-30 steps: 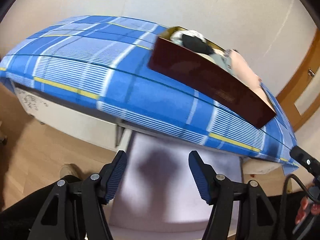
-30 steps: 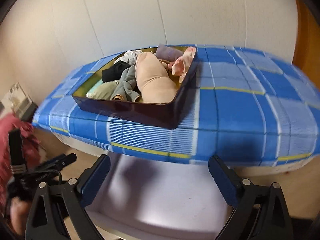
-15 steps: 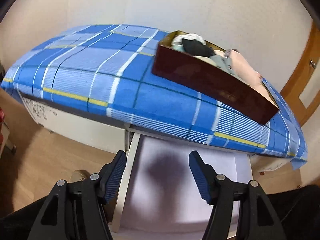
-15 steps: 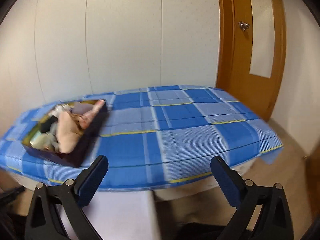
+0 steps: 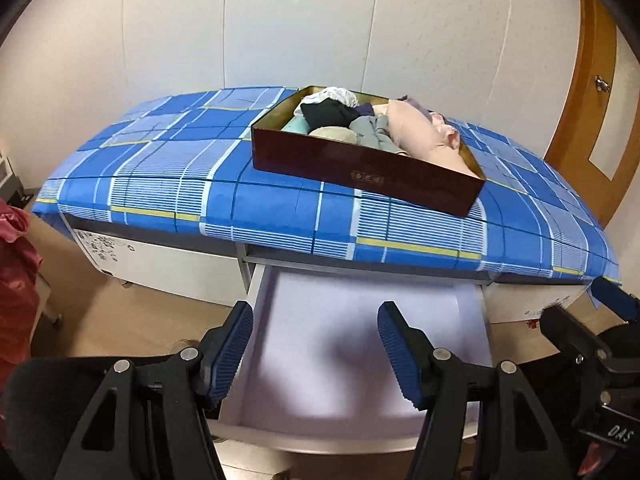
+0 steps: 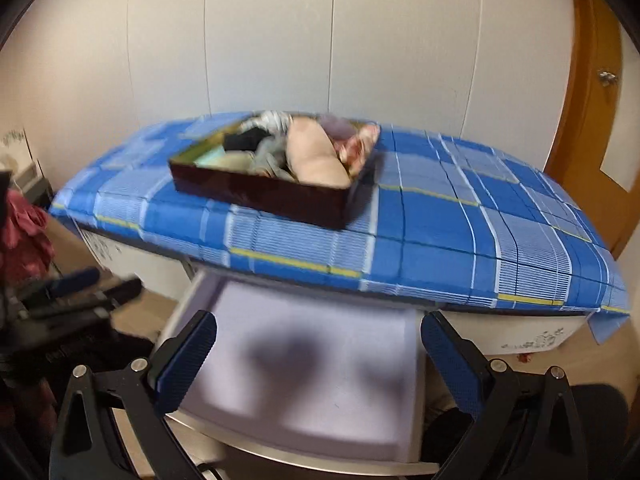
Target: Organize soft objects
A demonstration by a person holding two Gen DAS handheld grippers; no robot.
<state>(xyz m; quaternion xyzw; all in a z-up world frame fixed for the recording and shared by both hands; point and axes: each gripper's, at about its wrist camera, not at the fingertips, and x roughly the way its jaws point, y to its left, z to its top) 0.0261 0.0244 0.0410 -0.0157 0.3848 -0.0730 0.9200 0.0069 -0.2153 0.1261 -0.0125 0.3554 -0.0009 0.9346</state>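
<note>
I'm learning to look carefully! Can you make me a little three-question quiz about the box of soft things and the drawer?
1. True or false: the dark red box sits on the blue plaid cloth.
2. The open drawer holds: A) socks B) nothing visible C) a pillow.
3. Fill in: the left tongs and right tongs hold ____.

Key: 1 true; 2 B; 3 nothing.

A home bedroom: a white cabinet (image 5: 168, 268) draped in a blue plaid cloth (image 5: 168, 172), pale panelled walls (image 5: 304, 24), a wooden door (image 5: 600, 96) at far right, wood flooring (image 5: 120, 320).
</note>
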